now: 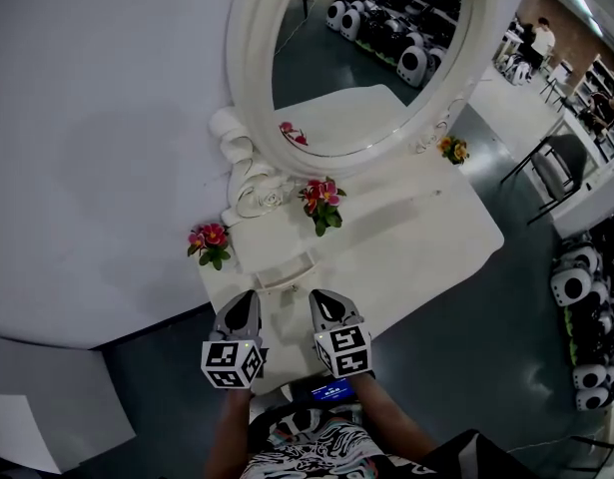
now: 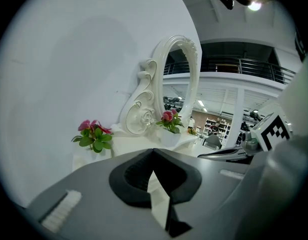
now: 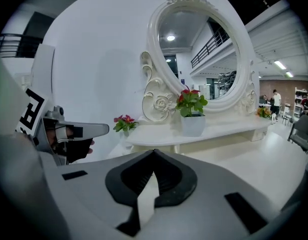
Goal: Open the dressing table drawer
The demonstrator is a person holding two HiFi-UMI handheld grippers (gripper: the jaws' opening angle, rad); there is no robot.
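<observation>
The white dressing table point(image 1: 426, 238) stands against the wall under a large oval mirror point(image 1: 366, 58). Its small drawer front point(image 1: 287, 273) sits at the near left edge of the top; whether it is pulled out I cannot tell. My left gripper point(image 1: 245, 303) and right gripper point(image 1: 322, 301) hover side by side just in front of that edge, touching nothing. Both are shut and empty: in the left gripper view the left gripper's point(image 2: 152, 151) tips meet, and the right gripper's point(image 3: 154, 152) tips meet in its own view. The table point(image 3: 219, 130) lies ahead.
Three small flower pots stand on the table: one at the left point(image 1: 209, 240), one by the mirror's base point(image 1: 321, 202), one at the far right point(image 1: 452, 149). A chair point(image 1: 561, 168) and several white-and-black machines point(image 1: 586, 297) stand to the right. A white board point(image 1: 47, 417) lies at the lower left.
</observation>
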